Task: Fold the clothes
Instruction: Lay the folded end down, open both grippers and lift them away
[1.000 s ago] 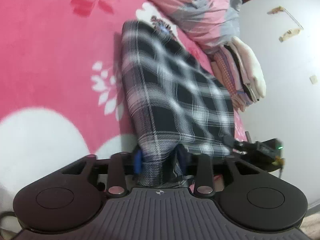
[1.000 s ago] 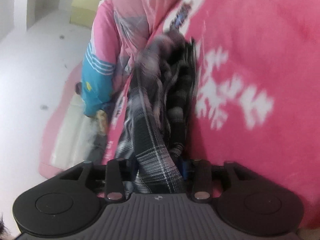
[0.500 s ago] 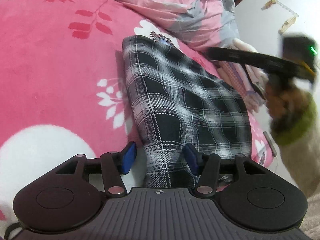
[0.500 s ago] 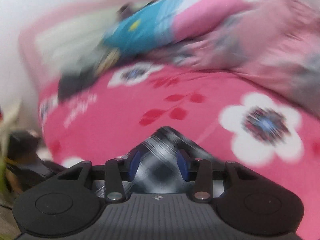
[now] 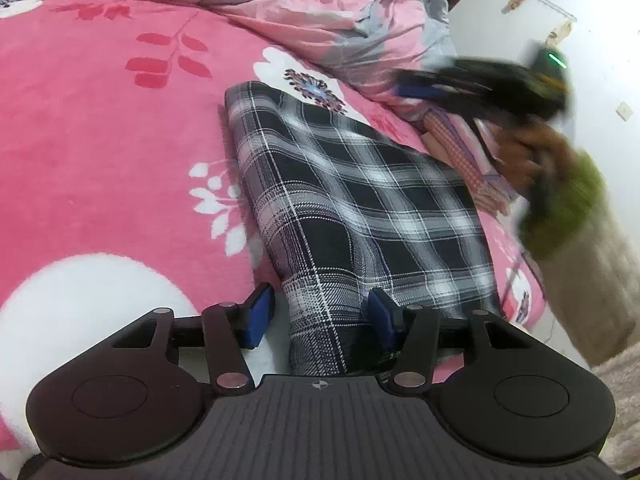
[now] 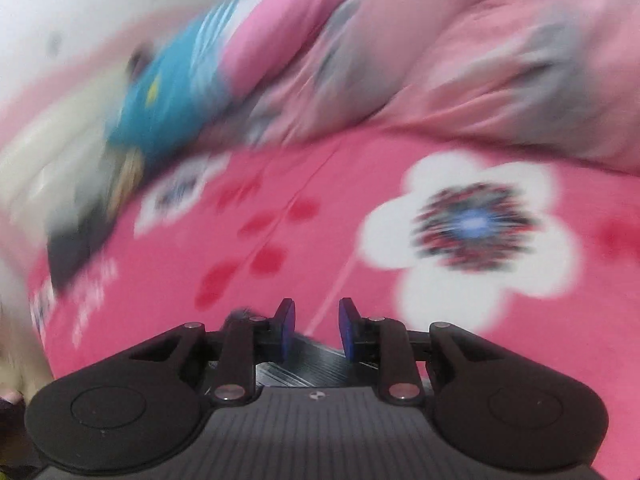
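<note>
Pink bed (image 5: pixel 100 152) with white flowers under everything, rumpled pink-and-grey quilt (image 5: pixel 340 12) at the far edge, white wall (image 5: pixel 600 20) to the right. Folded plaid cloth (image 5: pixel 352 208) flat on the bed, long and narrow, running away from the left wrist camera toward the quilt. Stack of folded clothes (image 5: pixel 460 148) just beside its far right edge, near the wall.

Left hand-held gripper (image 5: pixel 320 312) low over the near end of the cloth, jaws apart; near end of the plaid between the blue pads (image 5: pixel 258 316), left pad clear of the fabric, right pad at its edge, no squeeze visible.

Right hand-held gripper (image 6: pixel 316 328) lifted off the cloth, seen blurred from the left wrist at upper right with a hand (image 5: pixel 520 152) around it. From the right wrist view, jaws closing, narrow gap left, nothing between the pads (image 6: pixel 286 326); only pink bed beyond them, a sliver of plaid below the fingers. Blurred blue garment (image 6: pixel 172 96) far back on the left.
</note>
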A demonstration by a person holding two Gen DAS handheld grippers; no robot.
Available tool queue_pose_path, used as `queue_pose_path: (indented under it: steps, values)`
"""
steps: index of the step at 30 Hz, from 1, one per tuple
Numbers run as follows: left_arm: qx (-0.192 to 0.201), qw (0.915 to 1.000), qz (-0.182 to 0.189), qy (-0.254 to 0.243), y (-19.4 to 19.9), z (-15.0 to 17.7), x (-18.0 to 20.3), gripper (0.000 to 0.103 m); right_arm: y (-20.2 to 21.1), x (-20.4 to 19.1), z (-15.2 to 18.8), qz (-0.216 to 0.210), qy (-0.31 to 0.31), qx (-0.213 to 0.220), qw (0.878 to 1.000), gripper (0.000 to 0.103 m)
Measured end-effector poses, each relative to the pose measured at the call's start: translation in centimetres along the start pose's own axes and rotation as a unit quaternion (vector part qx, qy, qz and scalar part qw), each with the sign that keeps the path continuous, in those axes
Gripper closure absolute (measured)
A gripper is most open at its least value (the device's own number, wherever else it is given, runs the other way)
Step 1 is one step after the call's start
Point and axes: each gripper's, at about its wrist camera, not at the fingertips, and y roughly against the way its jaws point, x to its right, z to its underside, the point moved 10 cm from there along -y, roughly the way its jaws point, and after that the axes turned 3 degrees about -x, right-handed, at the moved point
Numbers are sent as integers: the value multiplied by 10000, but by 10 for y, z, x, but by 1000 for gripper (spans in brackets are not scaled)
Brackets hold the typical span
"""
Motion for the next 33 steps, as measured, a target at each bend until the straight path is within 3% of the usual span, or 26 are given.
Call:
queue_pose_path:
  steps: [3, 5, 10, 12, 17, 22, 23, 27, 30, 33]
  values:
    - [-20, 9999, -39, 142, 4, -4, 0, 50, 52, 28, 19, 169, -403, 327, 9985, 75]
    - [50, 9996, -215, 157, 9, -11, 0, 50, 70, 43, 44, 167, -708, 296, 9969, 73]
    - [355, 9965, -752, -41, 24, -36, 8, 50, 69, 52, 94, -336, -1282, 369, 9905, 70]
    - [310, 9957, -791, -358, 19, -43, 24, 50, 64, 62, 102, -589, -1670, 469, 9831, 62]
    - [137, 9836, -806, -1605, -28, -51, 82, 50, 45, 84, 102, -1507, -2704, 665, 9485, 59]
    - [6, 9738, -670, -2173, -85, -56, 116, 50, 9, 82, 99, -1809, -2784, 251, 9429, 58]
    - [-36, 9719, -689, -2252, -93, -55, 120, 50, 5, 80, 97, -1913, -2761, 263, 9415, 60]
    - [-188, 9685, -673, -2390, -112, -49, 127, 50, 2, 71, 87, -2420, -2510, 614, 9352, 86]
    - [-237, 9691, -617, -2376, -114, -46, 128, 50, 6, 70, 81, -2851, -2388, 955, 9233, 87]
    - [-262, 9705, -570, -2326, -115, -44, 127, 50, -25, 103, 104, -2290, -2967, 508, 9257, 90]
